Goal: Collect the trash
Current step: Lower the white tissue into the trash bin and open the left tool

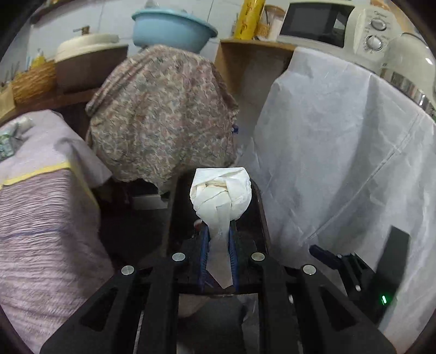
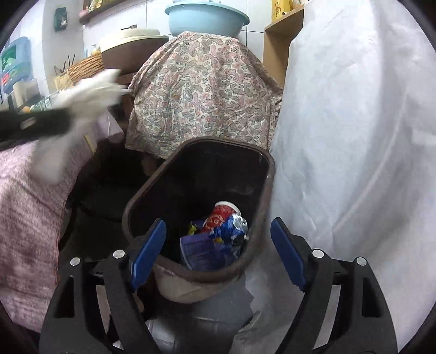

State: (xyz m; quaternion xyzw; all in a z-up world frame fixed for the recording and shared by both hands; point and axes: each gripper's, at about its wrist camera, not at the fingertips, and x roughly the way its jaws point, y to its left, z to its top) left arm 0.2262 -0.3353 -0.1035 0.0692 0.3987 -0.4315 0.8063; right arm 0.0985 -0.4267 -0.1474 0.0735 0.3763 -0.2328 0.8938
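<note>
- While the left gripper (image 1: 219,237) pinches a crumpled white tissue wad (image 1: 221,193) between its blue pads, the wad's balled head blocks most of the dark brown plastic trash bin (image 1: 260,207) beyond it in the left wrist view; only a strip of the bin's rim shows.
- From the right wrist view that same gripper (image 2: 41,124) and its tissue (image 2: 90,89) are a smeared blur at the left edge, above the pink knitted cover (image 2: 30,212), so its grip cannot be read there.
- Its jaws spread wide with nothing between them, the right gripper (image 2: 218,250) hangs over the near rim of the bin (image 2: 196,275).
- Inside the bin lie a red-and-white cup (image 2: 224,212), a blue foil wrapper (image 2: 231,226) and a purple carton (image 2: 201,250); the far interior is too dark to make out.
- A paisley cloth (image 2: 207,89) drapes whatever stands behind the bin, and a white sheet (image 2: 354,136) hides the furniture on the right.
- A light blue basin (image 2: 207,16) is cut off at the top edge.
</note>
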